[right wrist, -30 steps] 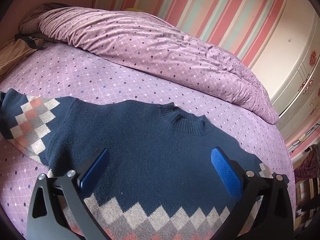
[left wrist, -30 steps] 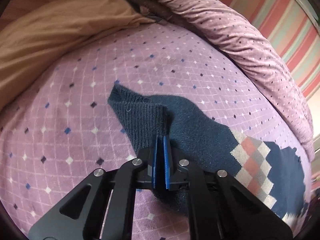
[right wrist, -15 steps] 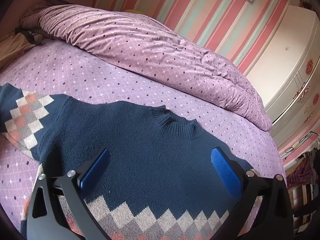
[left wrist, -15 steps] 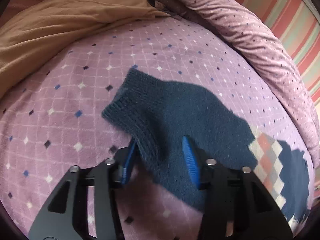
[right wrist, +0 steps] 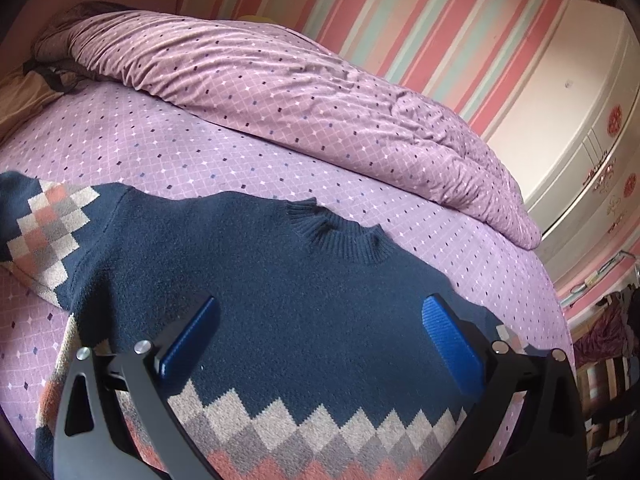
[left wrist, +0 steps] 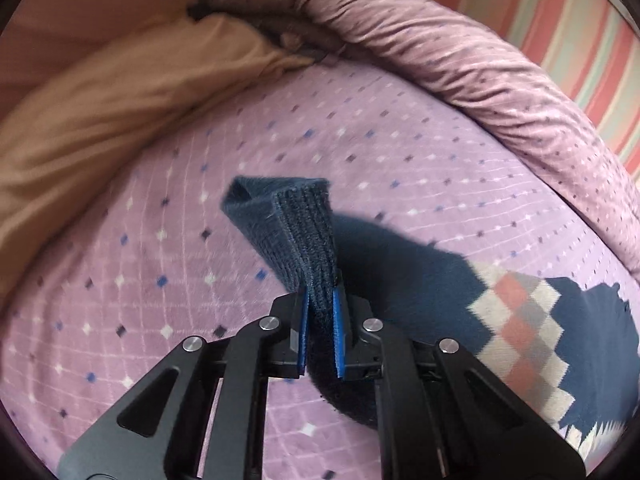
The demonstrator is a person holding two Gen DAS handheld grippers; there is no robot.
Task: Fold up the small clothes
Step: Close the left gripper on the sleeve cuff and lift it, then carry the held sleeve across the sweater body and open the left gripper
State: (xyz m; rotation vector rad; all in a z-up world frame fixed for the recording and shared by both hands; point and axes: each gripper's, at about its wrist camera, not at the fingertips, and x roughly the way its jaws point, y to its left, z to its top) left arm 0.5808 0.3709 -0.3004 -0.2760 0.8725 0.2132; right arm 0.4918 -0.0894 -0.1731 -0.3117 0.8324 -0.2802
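A small navy sweater (right wrist: 280, 280) with pink, grey and cream diamond bands lies flat on the purple bedsheet (right wrist: 120, 152), its ribbed collar (right wrist: 340, 236) toward the far side. In the left wrist view my left gripper (left wrist: 320, 300) is shut on the ribbed sleeve cuff (left wrist: 308, 228), which stands up lifted off the sheet; the rest of the sleeve (left wrist: 420, 280) trails right toward the diamond pattern (left wrist: 520, 320). My right gripper (right wrist: 318, 320) hovers wide open over the sweater's chest, with nothing pinched between its blue pads.
A rolled purple duvet (right wrist: 300, 80) runs along the far side of the bed, also in the left wrist view (left wrist: 480, 80). A tan pillow (left wrist: 100, 120) lies at the left. A striped wall (right wrist: 400, 20) and a white wardrobe (right wrist: 580, 120) stand beyond.
My left gripper let go of the cuff, opened around it on the sheet, then shut on it again and lifted it. The right gripper stayed open and nearly still.
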